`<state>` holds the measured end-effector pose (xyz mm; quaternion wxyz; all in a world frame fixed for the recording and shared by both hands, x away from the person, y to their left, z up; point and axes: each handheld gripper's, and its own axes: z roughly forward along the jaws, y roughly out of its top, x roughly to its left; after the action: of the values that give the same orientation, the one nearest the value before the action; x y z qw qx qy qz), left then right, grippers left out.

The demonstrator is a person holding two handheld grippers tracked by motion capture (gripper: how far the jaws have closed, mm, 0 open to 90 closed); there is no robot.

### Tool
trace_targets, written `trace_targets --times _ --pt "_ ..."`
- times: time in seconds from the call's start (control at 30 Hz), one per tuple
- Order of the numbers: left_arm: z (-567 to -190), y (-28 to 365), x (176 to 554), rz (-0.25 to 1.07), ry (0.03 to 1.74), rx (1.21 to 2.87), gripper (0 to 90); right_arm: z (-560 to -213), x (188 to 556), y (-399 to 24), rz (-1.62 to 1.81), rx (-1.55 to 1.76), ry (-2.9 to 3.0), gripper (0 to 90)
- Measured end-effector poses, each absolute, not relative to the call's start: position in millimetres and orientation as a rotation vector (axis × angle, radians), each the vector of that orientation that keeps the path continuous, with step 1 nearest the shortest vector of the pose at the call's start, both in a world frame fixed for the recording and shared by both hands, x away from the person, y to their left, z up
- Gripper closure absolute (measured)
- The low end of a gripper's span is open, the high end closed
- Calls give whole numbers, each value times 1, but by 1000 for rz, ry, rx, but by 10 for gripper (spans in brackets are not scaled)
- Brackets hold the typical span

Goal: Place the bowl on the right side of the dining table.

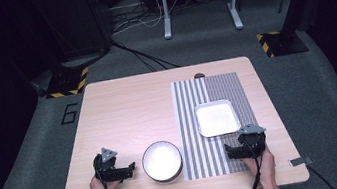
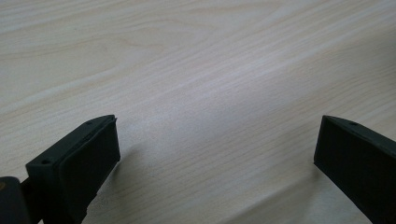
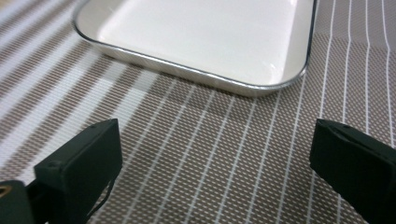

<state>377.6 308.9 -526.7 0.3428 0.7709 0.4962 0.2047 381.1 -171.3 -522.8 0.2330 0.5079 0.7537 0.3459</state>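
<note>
In the high view the left tongs rest on the table just beside the bowl, and the right tongs sit on the striped mat just below the tray; both things stand untouched. In the left gripper view the left tongs gape wide over bare wood, grasping nothing, so a blind sideways sweep could knock the bowl toward the near edge. In the right gripper view the right tongs are also spread and empty, facing the tray's low rounded rim; a shallow pinch there could slip off the smooth lip or drag the mat.
</note>
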Motion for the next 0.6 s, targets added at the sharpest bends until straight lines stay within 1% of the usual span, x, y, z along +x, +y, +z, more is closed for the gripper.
trace_targets --times 0.37,0.6 --pt "-515 298 373 467 1234 1977 15 -511 370 -168 995 1367 2083 47" --pt "-514 292 366 473 1216 1990 17 -508 362 -164 1017 1333 2096 51"
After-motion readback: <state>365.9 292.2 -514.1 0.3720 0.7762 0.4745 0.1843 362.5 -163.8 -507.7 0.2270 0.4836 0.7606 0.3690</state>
